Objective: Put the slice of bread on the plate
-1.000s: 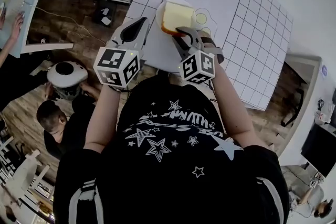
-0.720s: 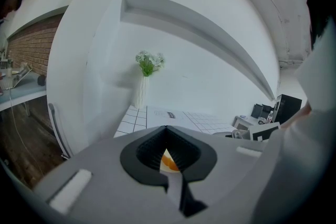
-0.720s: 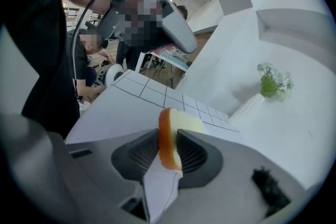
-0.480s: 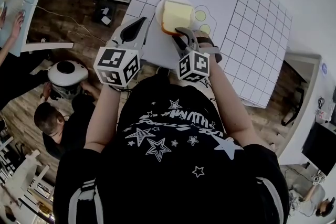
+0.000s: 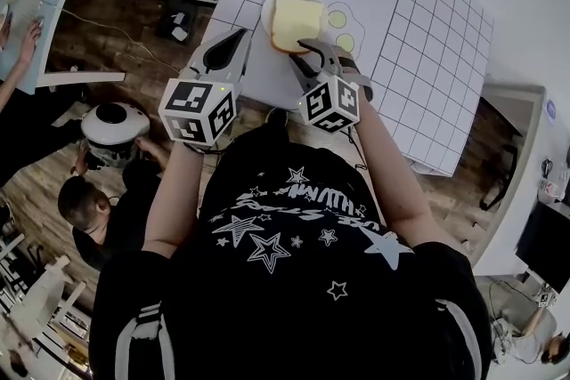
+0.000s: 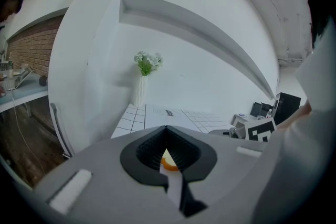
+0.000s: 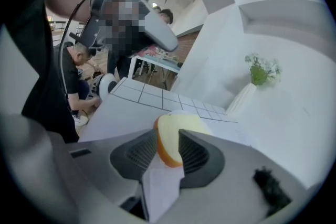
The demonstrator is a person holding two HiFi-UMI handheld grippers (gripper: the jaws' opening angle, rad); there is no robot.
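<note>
The slice of bread (image 5: 297, 20) lies flat on the plate (image 5: 267, 6) on the desk (image 5: 427, 31), as we see from the head view. Only the right gripper view shows us its crust edge between the right gripper (image 7: 169, 136) fingers, which have just been opening and now stand wide. In its own view, the left gripper (image 6: 167, 134) fingers are pressed together.

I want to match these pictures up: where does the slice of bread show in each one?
Head view: slice of bread at top centre, on the plate.
Left gripper view: only a sliver, low centre.
Right gripper view: large, low centre.
Shared landmark: the gridded mat.
</note>
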